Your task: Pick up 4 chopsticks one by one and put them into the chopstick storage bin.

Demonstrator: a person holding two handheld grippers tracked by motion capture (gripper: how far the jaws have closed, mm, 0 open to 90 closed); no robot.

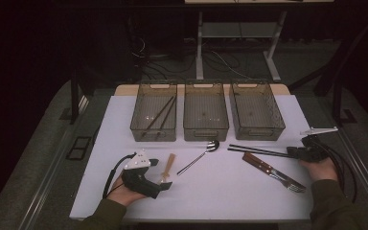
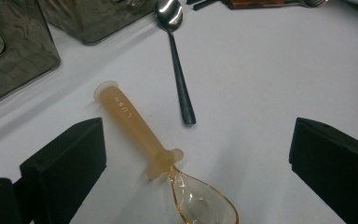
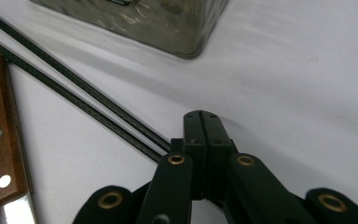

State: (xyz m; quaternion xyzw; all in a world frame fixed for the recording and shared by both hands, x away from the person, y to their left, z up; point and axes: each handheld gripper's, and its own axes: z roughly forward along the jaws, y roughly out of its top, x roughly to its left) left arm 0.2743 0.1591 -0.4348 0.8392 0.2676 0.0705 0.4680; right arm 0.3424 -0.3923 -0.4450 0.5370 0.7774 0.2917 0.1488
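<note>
An amber plastic spoon (image 2: 140, 135) lies on the white mat (image 1: 220, 191), its clear bowl toward me. My left gripper (image 2: 196, 177) stands open, one black jaw on each side of that spoon and neither touching it; in the high view the left gripper (image 1: 159, 173) rests at the front left. My right gripper (image 3: 202, 123) is shut with nothing between its jaws, and the near ends of a pair of black chopsticks (image 3: 74, 88) lie just beside it. From above, the right gripper (image 1: 292, 152) sits at the right end of those chopsticks (image 1: 258, 151).
Three smoky bins stand in a row at the back: left (image 1: 141, 129) holding brown chopsticks (image 1: 160, 115), middle (image 1: 206, 132), right (image 1: 256, 132). A metal spoon (image 1: 201, 155) lies mid-table. Wood-handled cutlery (image 1: 268, 170), a fork among it, lies front right.
</note>
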